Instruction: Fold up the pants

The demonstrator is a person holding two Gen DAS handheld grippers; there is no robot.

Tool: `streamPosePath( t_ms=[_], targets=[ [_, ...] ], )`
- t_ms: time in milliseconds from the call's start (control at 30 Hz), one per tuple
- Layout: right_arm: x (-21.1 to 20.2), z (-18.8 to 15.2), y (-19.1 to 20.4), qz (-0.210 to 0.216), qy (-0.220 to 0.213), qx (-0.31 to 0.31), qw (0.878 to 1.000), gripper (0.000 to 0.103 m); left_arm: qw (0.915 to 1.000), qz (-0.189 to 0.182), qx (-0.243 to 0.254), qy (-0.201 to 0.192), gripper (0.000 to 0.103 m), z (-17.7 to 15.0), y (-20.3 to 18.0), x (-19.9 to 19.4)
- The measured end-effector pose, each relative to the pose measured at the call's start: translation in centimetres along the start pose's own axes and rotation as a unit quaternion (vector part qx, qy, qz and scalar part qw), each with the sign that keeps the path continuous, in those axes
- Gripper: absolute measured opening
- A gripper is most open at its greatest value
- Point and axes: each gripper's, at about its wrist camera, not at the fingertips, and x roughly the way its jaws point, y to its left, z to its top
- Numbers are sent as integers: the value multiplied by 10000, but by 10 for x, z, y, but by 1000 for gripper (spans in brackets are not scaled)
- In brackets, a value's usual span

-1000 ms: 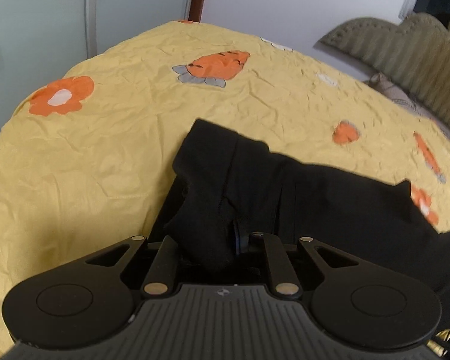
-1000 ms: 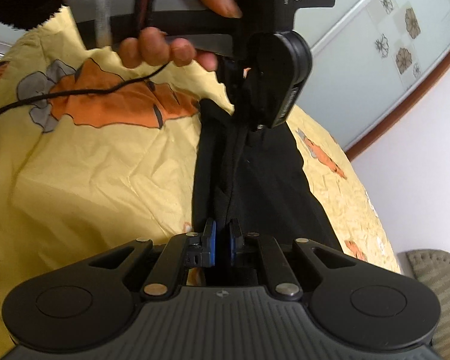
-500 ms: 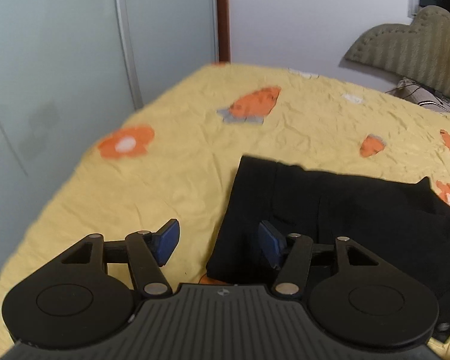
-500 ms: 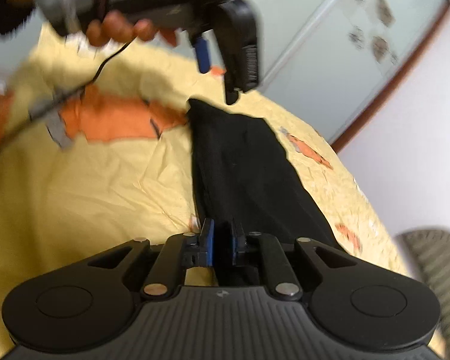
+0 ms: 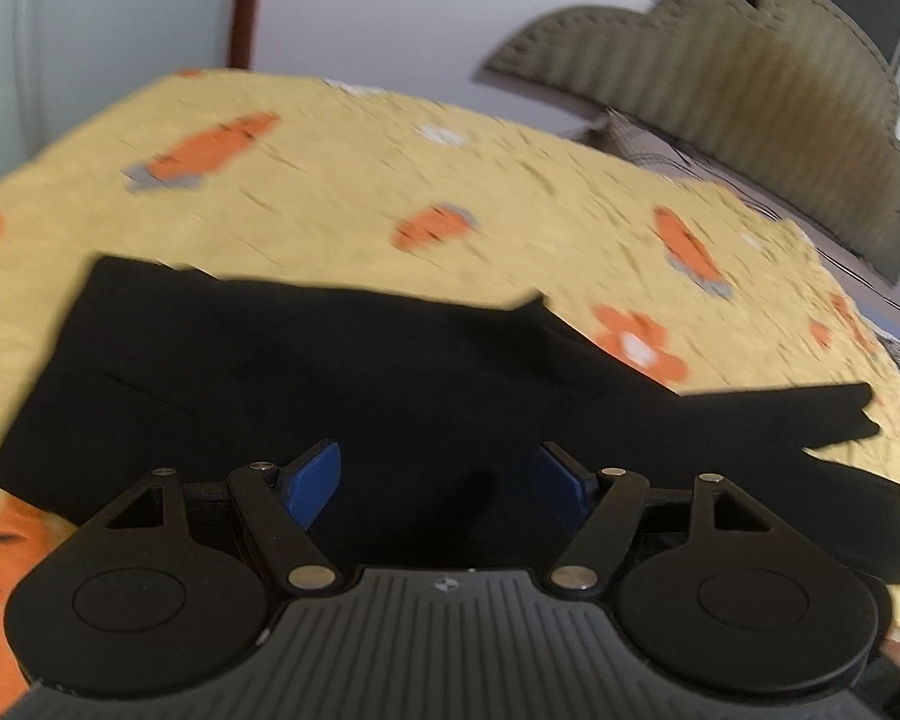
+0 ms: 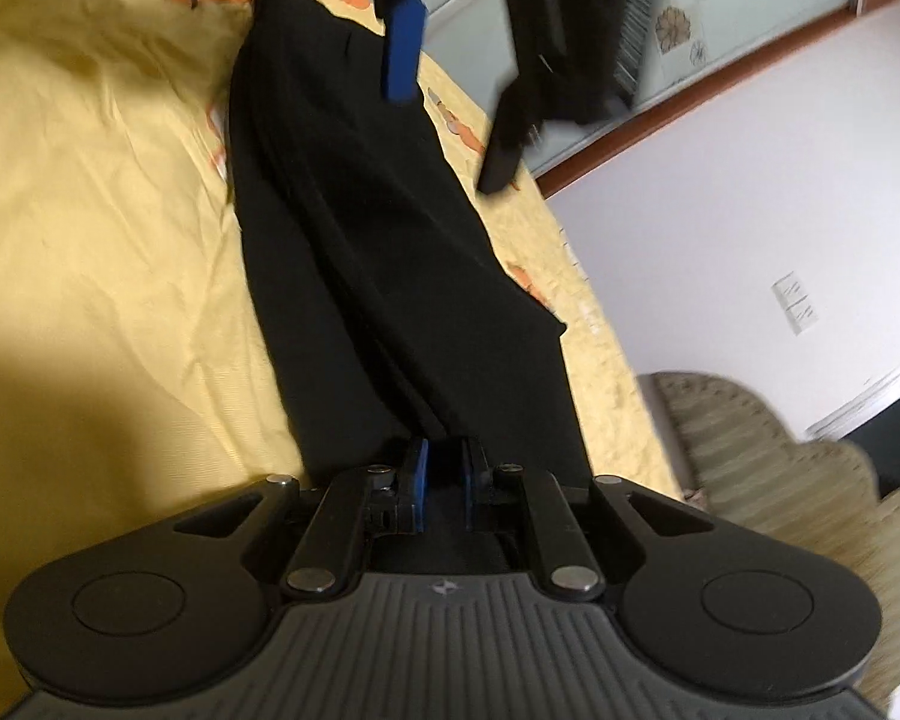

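Black pants (image 5: pixel 342 372) lie in a long folded strip on the yellow bedspread (image 5: pixel 390 180). My left gripper (image 5: pixel 438 486) is open, its blue pads spread wide above the middle of the pants, holding nothing. In the right wrist view the pants (image 6: pixel 360 228) stretch away from me. My right gripper (image 6: pixel 441 492) is shut on the near end of the pants, the fabric pinched between the blue pads. The left gripper (image 6: pixel 480 72) hangs in the air at the top of that view, above the far part of the pants.
The bedspread (image 6: pixel 90 240) has orange flower and carrot prints. An olive padded headboard (image 5: pixel 750 90) stands at the far right, with a pillow below it. Sliding glass wardrobe doors (image 6: pixel 720 18) and a white wall (image 6: pixel 750 210) border the bed.
My left gripper let go of the pants' far end, opened wide, lifted and swung towards the middle of the pants. My right gripper stays shut on its end.
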Motion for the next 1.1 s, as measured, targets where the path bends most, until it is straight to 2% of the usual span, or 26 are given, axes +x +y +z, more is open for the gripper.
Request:
streamPosePath(
  t_ms=[167,200,233,267,333,400,467,500,533,600,633,733,867,1100],
  targets=[
    [-3,2,5,-221,-27,-271,9994,15,9991,-267,-104,326,81,-9,-14,11],
    [-7,1,6,-347,-63,-329,9988,28,9988,-292,-153,354,82,-10,-16,12],
    [-11,0,7,-457,-111,-360,9982,52,9985,-318,-235,380,85,-10,-15,12],
    [-15,-2,8,-522,-185,-387,9977,64,9980,-345,-347,398,89,-11,-13,13],
    [-18,-7,7,-502,-330,-391,9974,66,9962,-421,-599,473,92,-10,-11,14],
    [-13,-7,-2,-229,-245,-138,9993,66,9937,-520,-754,641,92,-10,-13,19],
    [-11,-8,-10,-18,-243,98,9997,65,9919,-571,-831,776,92,-10,-18,23],
    [-10,-9,-14,88,-220,226,9995,61,9906,-617,-891,839,92,-12,-20,24],
    [-10,-11,-18,204,-213,346,9990,45,9894,-660,-928,905,92,-13,-22,26],
    [-11,-12,-22,320,-140,530,9980,20,9877,-650,-977,1032,92,-14,-26,29],
    [-11,-13,-23,337,-132,600,9975,14,9878,-583,-985,1056,92,-14,-28,31],
    [-19,-16,-22,393,-133,684,9968,9,9869,-566,-1111,1024,92,-14,-30,30],
    [-37,-15,-15,444,-167,642,9968,7,9822,-529,-1441,1085,92,-13,-30,32],
    [-73,-17,-2,802,-53,479,9956,5,9910,-278,-991,853,92,-11,-39,27]
  ],
)
